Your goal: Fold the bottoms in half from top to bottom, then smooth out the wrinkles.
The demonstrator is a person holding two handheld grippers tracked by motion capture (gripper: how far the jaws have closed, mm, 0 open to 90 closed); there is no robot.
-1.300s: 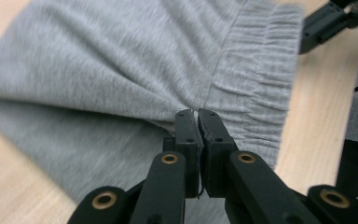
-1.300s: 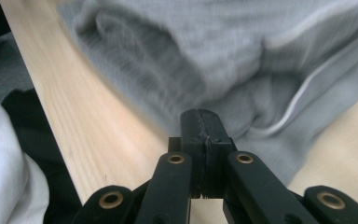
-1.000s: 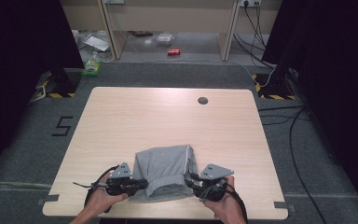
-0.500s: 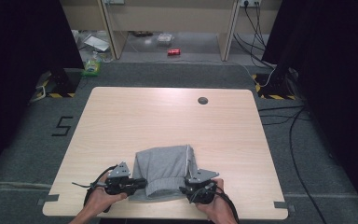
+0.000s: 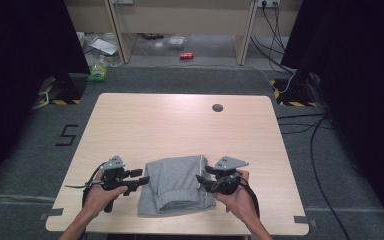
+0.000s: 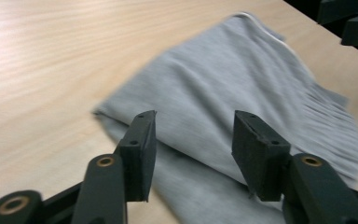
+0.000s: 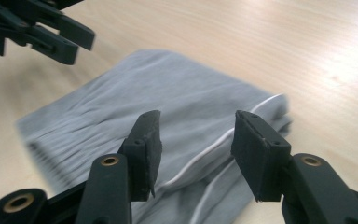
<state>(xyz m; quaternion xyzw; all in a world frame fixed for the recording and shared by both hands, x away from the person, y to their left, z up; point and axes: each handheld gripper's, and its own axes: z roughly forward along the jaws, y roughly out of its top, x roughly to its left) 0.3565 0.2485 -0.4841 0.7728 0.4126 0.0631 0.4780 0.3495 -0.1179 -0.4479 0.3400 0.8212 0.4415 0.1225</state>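
Note:
A folded grey garment (image 5: 177, 184) with a thin white cord lies flat near the table's front edge. My left gripper (image 5: 143, 181) hovers just off its left edge, and its jaws have just been opening. In the left gripper view the left gripper (image 6: 193, 119) stands open, the grey garment (image 6: 242, 98) lying beyond the pads and none of it pinched. My right gripper (image 5: 200, 181) sits at the garment's right edge and has also just been opening. In the right gripper view the right gripper (image 7: 196, 119) is open above the garment (image 7: 168, 98), gripping nothing.
The wooden table (image 5: 180, 125) has a round cable hole (image 5: 217, 107) at the back. On the floor behind it are a red can (image 5: 186, 55), a green bottle (image 5: 98, 70) and cables (image 5: 300, 125) at the right. The other gripper (image 7: 32, 28) shows across the garment.
Both grippers have let go of the garment's side edges, opened their jaws and drawn slightly away from it. The garment now lies free on the table.

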